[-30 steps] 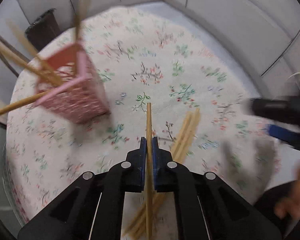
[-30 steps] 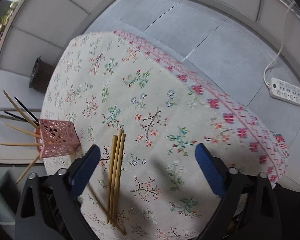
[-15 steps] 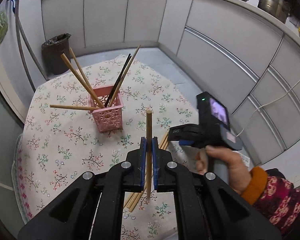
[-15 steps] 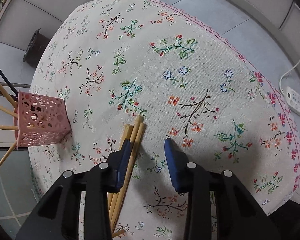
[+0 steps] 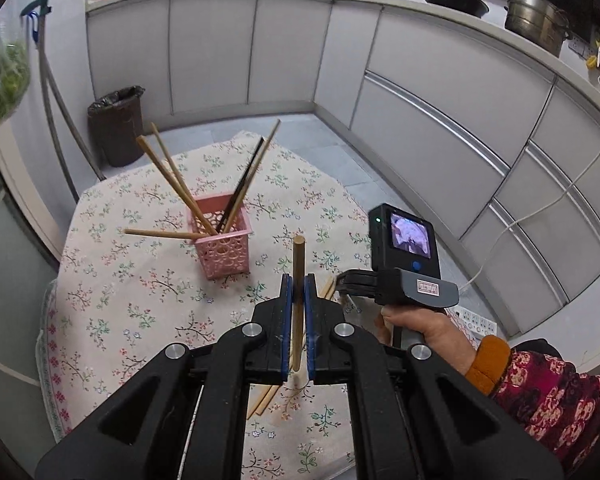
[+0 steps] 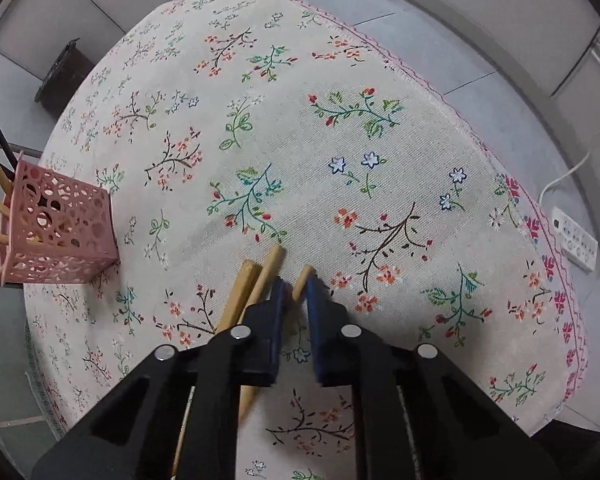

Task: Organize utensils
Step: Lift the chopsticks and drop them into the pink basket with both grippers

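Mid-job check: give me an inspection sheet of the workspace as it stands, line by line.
Surface: table under a floral tablecloth, lying flat.
Job's things: pink holder upright, several chopsticks leaning in it, one dark; loose chopsticks lying on the cloth.
Clutter: nothing seen on the table.
Grippers: left gripper shut on a single chopstick, lifted off the cloth; right gripper low over the cloth, jaws narrowly apart around the tip of another chopstick, grip not confirmed.
Cables: white cord to a power strip on the floor.
Surroundings: grey cabinets, lined bin, pans on the counter.
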### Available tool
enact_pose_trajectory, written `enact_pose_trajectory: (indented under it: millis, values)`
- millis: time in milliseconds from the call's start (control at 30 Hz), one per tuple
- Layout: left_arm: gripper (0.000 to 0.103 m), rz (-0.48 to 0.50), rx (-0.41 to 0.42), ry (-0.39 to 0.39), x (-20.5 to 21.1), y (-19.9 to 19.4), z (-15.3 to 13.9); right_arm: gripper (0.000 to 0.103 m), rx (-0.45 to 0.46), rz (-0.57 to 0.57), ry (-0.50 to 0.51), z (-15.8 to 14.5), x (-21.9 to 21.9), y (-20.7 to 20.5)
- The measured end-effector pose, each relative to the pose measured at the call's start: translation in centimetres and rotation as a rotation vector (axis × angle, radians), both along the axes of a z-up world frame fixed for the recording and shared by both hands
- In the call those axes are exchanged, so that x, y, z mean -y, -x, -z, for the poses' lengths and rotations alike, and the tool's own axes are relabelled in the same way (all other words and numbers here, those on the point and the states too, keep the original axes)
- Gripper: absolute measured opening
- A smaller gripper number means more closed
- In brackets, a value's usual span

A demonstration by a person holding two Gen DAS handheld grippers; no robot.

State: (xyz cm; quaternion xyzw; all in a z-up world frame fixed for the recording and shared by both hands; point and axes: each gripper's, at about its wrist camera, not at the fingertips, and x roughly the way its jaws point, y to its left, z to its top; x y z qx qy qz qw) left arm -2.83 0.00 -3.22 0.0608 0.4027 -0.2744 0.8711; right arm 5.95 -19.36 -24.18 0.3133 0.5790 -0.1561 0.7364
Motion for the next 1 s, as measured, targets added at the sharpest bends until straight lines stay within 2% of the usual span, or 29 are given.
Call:
enact_pose_trajectory:
  millis: [100,200,300,400,667,733,833,1000]
  values:
    - [0.005,-0.017,0.023,0.015,-0.9,0.5,-0.8,0.005,0.048,-0.003,-0.025,-0.7,0.5,0.7]
    - [0.005,-0.031,0.054,0.038,-1.8,1.1,-2.0,0.005,0.139,-0.024,-0.033,-3.1,0.4,1.8]
    - [0.005,-0.048,0.078,0.06,-2.6,1.3,-2.9,0.005,0.251,-0.075,0.002,-7.3,-0.1,3.6]
    - [0.005,-0.078,0.107,0.097,-3.4,1.2,-4.3,0.005,0.374,-0.127,0.096,-12.3,-0.7,5.6]
    - [0.005,-0.154,0.2,0.208,-4.4,-0.8,-9.1,0.005,0.71,-0.131,0.195,-25.7,0.9,9.9]
    - [0.005,-0.178,0.217,0.224,-4.3,-2.0,-10.0,0.005,0.793,-0.121,0.192,-28.8,1.5,9.9]
    - [0.005,-0.22,0.262,0.222,-4.0,-3.9,-11.2,0.005,0.881,-0.107,0.185,-32.0,2.1,8.8]
    - [0.005,-0.302,0.304,0.205,-3.0,-8.6,-10.8,0.005,0.942,-0.108,0.155,-33.9,2.2,6.0]
